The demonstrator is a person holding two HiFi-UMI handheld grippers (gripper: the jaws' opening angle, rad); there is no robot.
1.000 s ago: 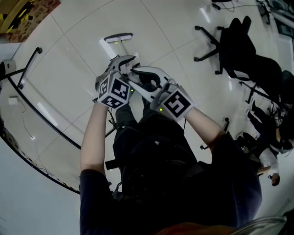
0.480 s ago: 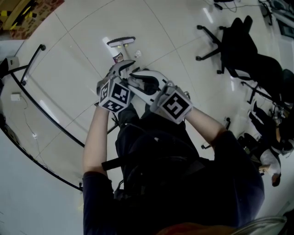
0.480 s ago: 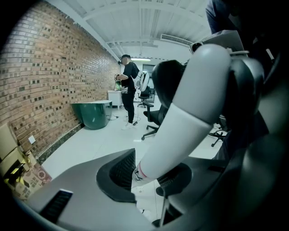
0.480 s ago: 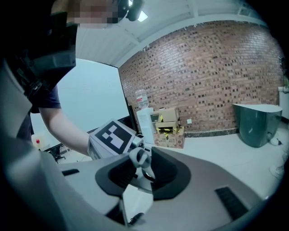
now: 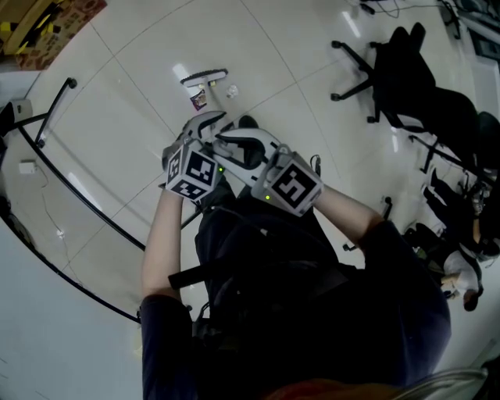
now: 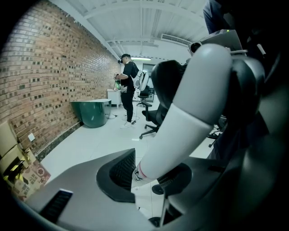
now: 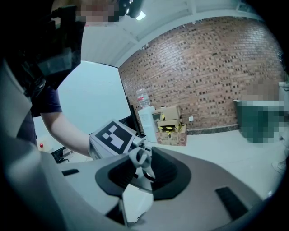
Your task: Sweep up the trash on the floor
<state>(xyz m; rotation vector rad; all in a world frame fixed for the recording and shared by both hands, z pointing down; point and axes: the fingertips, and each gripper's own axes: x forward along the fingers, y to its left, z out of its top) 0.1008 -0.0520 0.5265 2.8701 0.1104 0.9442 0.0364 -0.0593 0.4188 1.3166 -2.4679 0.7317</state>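
Note:
Both grippers are shut on the white handle point(image 6: 180, 122) of a broom. In the head view my left gripper point(image 5: 205, 125) is the lower one on the handle, and my right gripper point(image 5: 237, 142) grips close behind it near the top end. The broom's head point(image 5: 204, 76) rests on the pale floor ahead. Just in front of it lie a small dark packet point(image 5: 198, 99) and a crumpled white scrap point(image 5: 232, 91). In the left gripper view the handle runs slanting between the jaws of the left gripper point(image 6: 144, 173). The right gripper view shows the handle's looped end point(image 7: 139, 159) between the right gripper's point(image 7: 142, 170) jaws.
Black office chairs point(image 5: 406, 70) stand at the right. A black metal rail point(image 5: 55, 187) curves along the left, with a cardboard box point(image 5: 47, 19) beyond it. My shoe point(image 5: 248, 122) shows by the grippers. Far off, a person point(image 6: 128, 90) stands near a green bin point(image 6: 92, 113).
Both grippers drew back toward my body with the handle. The broom head came a little nearer, and the packet and paper scrap came into sight below it.

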